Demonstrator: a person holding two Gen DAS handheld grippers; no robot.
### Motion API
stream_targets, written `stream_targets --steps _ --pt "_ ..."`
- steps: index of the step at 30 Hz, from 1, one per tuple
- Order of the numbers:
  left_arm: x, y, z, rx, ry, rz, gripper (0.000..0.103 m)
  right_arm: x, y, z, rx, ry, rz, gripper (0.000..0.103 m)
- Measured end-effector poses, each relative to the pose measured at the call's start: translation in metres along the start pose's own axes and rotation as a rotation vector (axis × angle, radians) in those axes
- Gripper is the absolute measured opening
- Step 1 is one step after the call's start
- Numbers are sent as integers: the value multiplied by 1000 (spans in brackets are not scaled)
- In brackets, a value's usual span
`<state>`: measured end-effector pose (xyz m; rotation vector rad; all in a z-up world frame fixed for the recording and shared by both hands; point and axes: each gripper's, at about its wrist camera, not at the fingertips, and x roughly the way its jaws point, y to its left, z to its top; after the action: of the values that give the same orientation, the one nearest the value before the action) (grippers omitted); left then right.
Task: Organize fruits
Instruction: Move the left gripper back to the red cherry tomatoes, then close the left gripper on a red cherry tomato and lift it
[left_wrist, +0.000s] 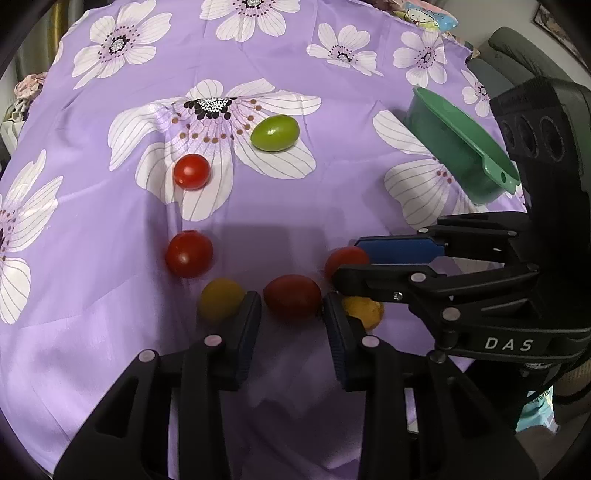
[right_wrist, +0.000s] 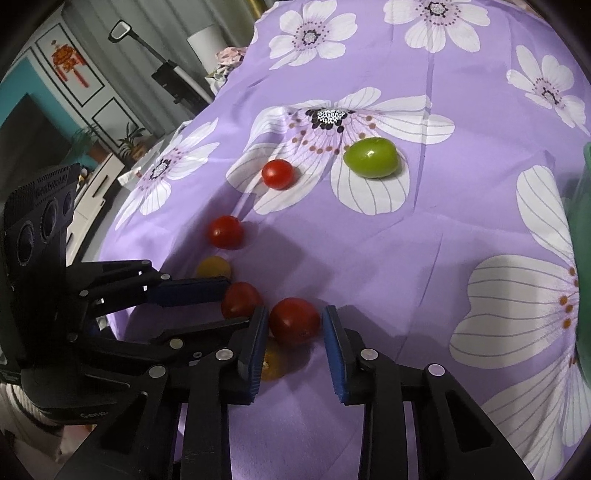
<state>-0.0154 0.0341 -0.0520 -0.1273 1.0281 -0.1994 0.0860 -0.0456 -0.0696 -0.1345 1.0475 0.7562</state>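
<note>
The left tool (left_wrist: 291, 310) seems clamped on the oval red tomato (left_wrist: 291, 298), and the right tool (right_wrist: 295, 312) is closed on the round red tomato (right_wrist: 294, 320), likely for lifting both to the green cup (left_wrist: 461, 147) by the surface's right edge. Yellow tomatoes (left_wrist: 221, 298) crowd each grip; the purple cloth (left_wrist: 332, 203) towards the cup lies open.

cloth (left_wrist: 332, 206): purple, white flowers with dark dotted centres | tomatoes (left_wrist: 191, 171): red | oval fruit (left_wrist: 275, 133): green | small fruit (left_wrist: 220, 298): yellow | cup (left_wrist: 461, 147): green | fingers (left_wrist: 245, 332): black, blue pads
</note>
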Motion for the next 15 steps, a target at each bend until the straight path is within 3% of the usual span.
stream_targets --steps 15 --pt "-4 3 7 -24 -27 28 31 -8 -1 0 -1 -31 -5 30"
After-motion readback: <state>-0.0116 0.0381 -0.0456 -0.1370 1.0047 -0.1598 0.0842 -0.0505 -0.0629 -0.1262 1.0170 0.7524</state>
